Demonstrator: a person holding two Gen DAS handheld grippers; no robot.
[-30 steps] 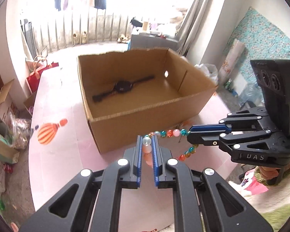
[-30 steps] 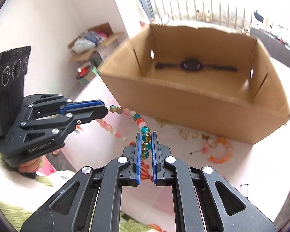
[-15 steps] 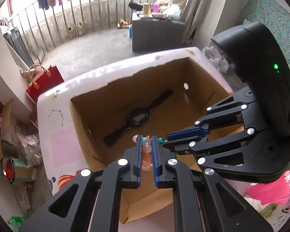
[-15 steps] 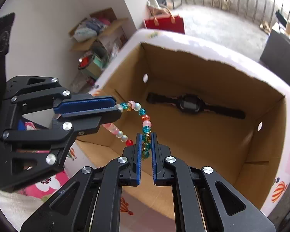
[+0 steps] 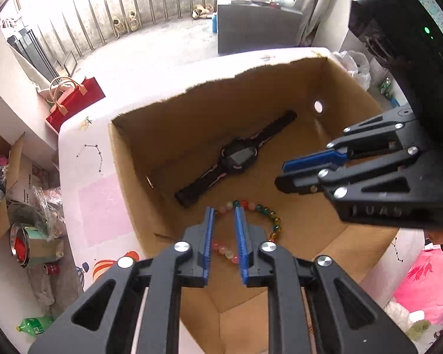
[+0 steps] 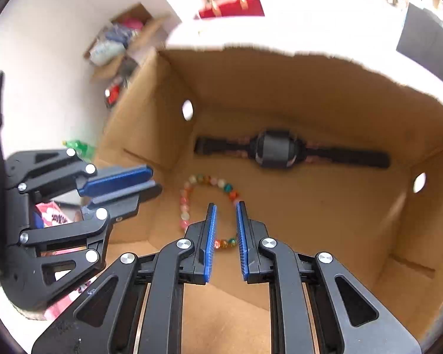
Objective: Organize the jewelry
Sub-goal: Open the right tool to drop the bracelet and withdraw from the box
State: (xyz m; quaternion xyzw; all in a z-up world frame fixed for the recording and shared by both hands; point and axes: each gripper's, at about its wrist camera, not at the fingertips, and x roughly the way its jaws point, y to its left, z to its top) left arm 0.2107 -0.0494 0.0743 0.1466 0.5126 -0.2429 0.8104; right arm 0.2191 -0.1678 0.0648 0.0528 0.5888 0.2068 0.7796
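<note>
Two parted grippers above bracelet [image 5: 268, 219] in box [image 5: 127, 159]

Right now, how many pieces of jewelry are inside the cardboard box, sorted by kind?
Watch: 1
Bead bracelet: 1
Total: 2, both lying on the floor of the box. Neither gripper holds anything.
</note>
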